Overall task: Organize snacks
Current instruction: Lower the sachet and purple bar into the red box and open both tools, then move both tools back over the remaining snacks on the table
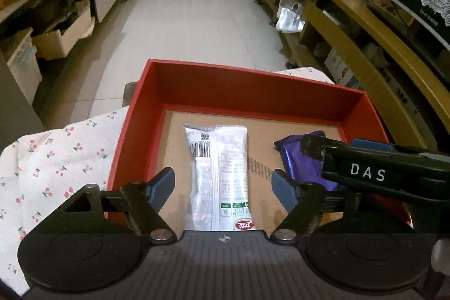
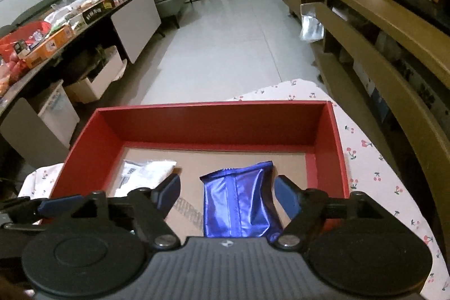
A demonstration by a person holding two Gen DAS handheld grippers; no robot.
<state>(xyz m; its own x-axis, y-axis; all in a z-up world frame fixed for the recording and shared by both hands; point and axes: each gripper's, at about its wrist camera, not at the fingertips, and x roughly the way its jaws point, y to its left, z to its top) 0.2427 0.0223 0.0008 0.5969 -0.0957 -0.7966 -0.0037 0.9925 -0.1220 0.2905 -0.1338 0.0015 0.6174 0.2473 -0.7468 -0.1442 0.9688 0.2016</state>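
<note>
Red box [image 1: 225, 92] on a cherry-print cloth [image 1: 56, 153]. White snack packet [image 1: 218, 176] lies left, purple packet [image 2: 239, 201] right. Left hand-held gripper [image 1: 223, 187] and right hand-held gripper [image 2: 227, 196] each straddle one, jaws spread, pads clear, gripping nothing.

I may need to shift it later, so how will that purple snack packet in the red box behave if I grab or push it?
The purple snack packet looks crinkled and puffy, so it is probably floppy and light. Its glossy foil may slip between pads. Lying flat on the red box floor, it should slide, not roll.
</note>
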